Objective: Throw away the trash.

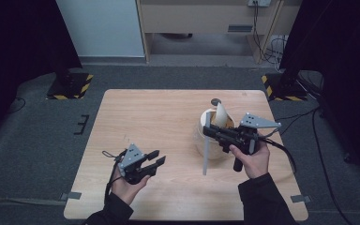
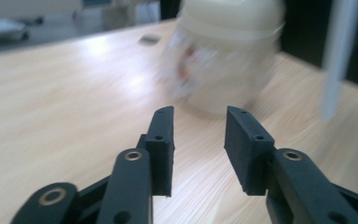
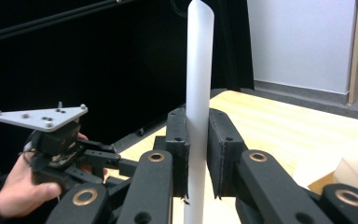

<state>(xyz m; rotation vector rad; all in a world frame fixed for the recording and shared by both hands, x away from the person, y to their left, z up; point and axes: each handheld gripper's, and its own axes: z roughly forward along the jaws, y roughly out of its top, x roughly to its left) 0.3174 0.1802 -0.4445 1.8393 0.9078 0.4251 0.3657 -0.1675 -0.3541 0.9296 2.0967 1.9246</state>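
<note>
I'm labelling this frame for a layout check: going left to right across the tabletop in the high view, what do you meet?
Left gripper, fingers open → white tube, upright in the right gripper's fingers → cream jar → right gripper, closed on the tube.

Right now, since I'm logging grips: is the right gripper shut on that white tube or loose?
Shut on it: the right gripper has both jaws pressed against the white tube, which stands upright between them.
</note>
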